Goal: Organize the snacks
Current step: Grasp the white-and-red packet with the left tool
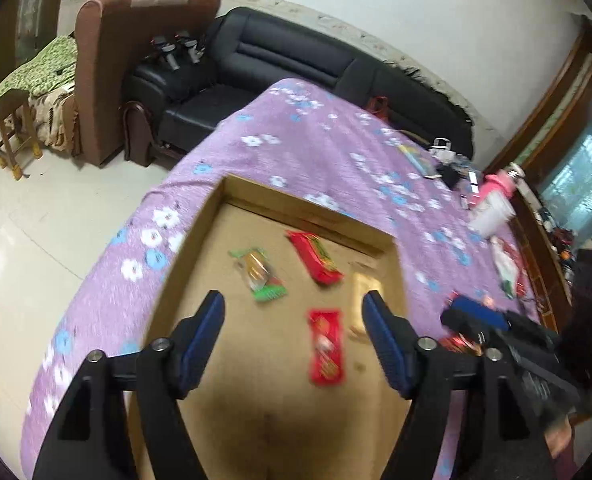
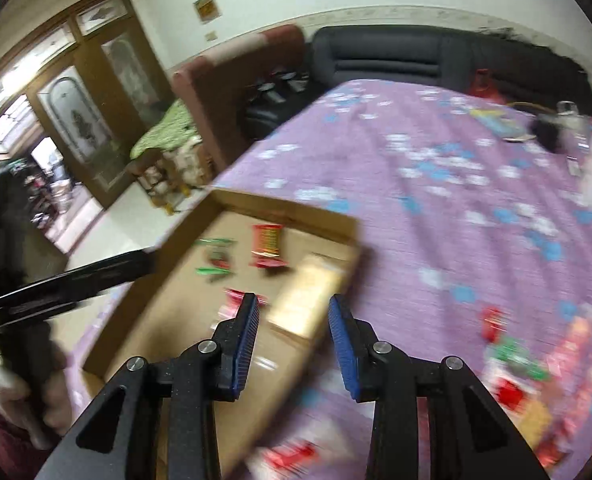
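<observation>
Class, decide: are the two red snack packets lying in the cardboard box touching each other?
Apart. In the left wrist view, bare cardboard shows between the upper red packet and the lower red packet on the floor of the box.

1. One cardboard box sits at the centre of the left wrist view.
2. Two red snack packets lie inside it, one mid-frame, one lower.
3. One green-ended packet lies left of them.
4. One golden packet lies at the box's right wall.
5. Loose snacks at lower right of the right wrist view are too blurred to count.
</observation>
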### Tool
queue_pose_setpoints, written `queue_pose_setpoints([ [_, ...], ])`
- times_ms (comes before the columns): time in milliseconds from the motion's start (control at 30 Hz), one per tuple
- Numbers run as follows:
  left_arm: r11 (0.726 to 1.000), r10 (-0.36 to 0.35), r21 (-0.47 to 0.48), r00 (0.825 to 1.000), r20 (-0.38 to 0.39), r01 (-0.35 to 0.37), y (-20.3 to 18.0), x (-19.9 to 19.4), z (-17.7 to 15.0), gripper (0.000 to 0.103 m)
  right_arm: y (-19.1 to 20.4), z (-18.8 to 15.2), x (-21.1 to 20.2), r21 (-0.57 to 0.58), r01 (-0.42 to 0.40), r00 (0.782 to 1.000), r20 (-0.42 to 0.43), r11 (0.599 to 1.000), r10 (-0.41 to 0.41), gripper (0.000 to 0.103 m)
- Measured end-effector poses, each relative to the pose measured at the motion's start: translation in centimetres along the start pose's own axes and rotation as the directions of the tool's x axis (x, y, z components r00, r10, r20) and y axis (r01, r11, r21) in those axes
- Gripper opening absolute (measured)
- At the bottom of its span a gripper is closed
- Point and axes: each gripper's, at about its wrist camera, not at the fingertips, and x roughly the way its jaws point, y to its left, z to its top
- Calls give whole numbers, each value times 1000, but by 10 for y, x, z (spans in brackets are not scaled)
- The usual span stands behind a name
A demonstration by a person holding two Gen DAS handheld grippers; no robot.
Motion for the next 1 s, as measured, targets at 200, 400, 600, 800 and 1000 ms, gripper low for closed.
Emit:
queue_pose_setpoints([
  [200,991,-69,115,998,-11,70,-48,-23,-45,74,-36,-31,5,3,124,990,-75,992,-124,39],
  [400,946,-58,318,998,-38,67,-111,-21,-85,74,-49,-48,22,10,157,981,-116,987,-155,39],
  [600,886,-40,458,996,-80,72,-153,-1,-111,74,-54,-66,17,-44,194,968,-150,980,-199,24],
  [800,866,21,497,989,-148,56,-162,38,-116,74,-84,-85,-6,71,112,983,-156,991,-100,23],
  [1000,828,99,560,978,-184,22,-166,70,-118,73,-104,-98,-60,149,46,999,1,988,-47,23],
])
